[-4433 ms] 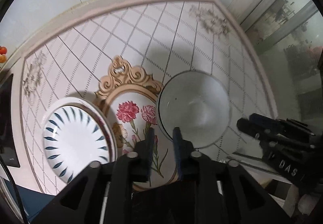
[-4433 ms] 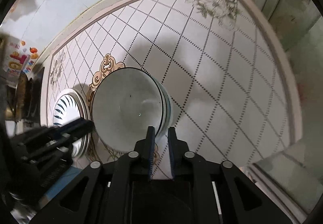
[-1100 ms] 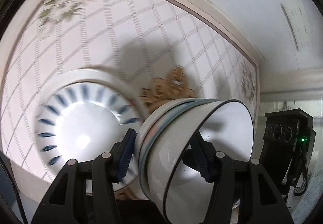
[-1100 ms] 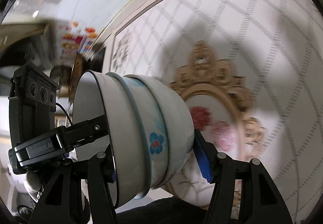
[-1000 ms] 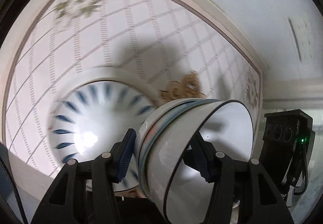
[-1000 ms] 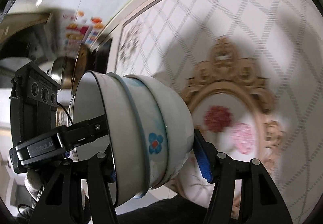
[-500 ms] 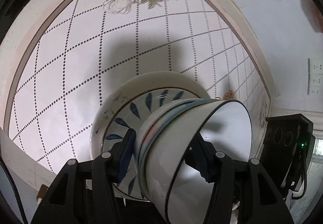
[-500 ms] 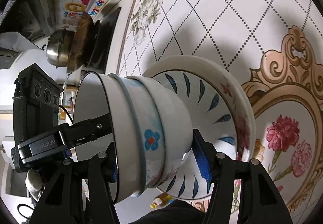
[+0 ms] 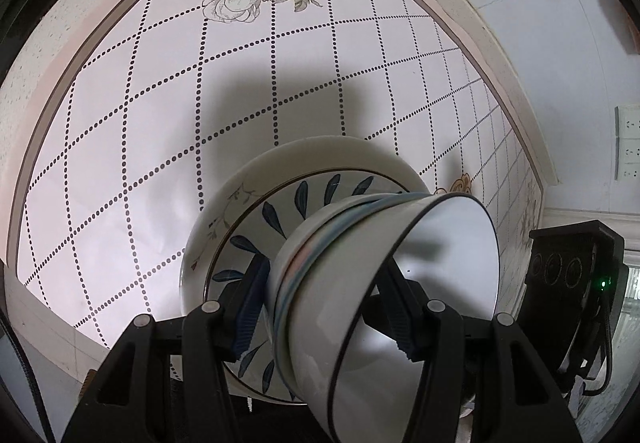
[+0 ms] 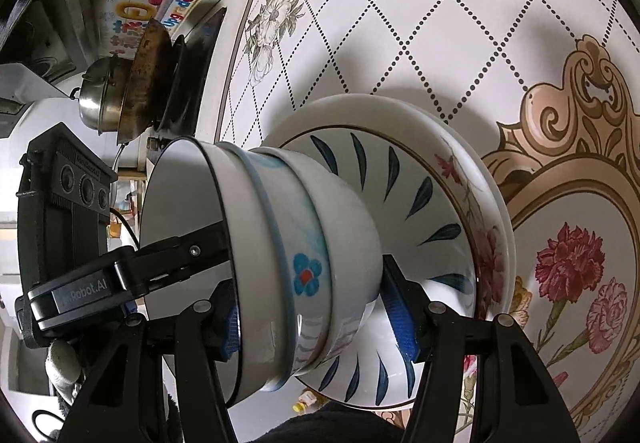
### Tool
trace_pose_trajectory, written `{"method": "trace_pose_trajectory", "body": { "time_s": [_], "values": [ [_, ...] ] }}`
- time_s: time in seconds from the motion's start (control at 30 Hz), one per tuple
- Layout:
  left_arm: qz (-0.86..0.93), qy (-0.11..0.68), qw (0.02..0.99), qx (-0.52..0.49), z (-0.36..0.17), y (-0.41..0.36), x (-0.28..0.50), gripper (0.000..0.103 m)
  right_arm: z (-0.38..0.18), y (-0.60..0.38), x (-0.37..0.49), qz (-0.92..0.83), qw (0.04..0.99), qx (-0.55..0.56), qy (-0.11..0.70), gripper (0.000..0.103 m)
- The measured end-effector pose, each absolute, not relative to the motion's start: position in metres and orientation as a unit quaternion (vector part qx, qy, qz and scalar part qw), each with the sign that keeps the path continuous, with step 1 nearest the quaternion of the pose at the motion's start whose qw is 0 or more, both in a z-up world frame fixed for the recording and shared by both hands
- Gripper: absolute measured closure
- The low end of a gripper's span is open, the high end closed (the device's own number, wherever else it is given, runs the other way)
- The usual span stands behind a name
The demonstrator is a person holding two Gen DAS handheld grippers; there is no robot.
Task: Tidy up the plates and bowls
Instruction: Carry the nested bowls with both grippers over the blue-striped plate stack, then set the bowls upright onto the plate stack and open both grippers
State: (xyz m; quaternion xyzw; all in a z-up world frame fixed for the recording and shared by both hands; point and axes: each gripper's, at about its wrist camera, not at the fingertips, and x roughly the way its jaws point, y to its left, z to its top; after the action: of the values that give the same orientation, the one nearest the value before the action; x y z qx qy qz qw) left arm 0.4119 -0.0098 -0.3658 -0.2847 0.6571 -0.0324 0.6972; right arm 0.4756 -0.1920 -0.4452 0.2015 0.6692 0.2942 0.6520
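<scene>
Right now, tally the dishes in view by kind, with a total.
Bowls: 3, nested, tilted on their side
Plates: 2 that can be told apart, stacked on the counter, blue-leaf one on top
Total: 5

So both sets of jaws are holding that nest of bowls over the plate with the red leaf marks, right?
Nearly. Both the left gripper and the right gripper are clamped on the nested bowls, and these are over the plate, but its leaf marks are dark blue, not red. The right wrist view shows this best; the red is only a flower print on the plate beneath it.
</scene>
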Motion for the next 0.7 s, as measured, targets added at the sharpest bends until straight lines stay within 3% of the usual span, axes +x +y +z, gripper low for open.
{"method": "trace_pose_trajectory", "body": {
  "time_s": [0.7],
  "values": [
    [-0.025, 0.662, 0.708, -0.246, -0.36, -0.022, 0.415, 0.051, -0.433, -0.204, 0.472, 0.258, 0.666, 0.19, 0.673, 0.041]
  ]
}}
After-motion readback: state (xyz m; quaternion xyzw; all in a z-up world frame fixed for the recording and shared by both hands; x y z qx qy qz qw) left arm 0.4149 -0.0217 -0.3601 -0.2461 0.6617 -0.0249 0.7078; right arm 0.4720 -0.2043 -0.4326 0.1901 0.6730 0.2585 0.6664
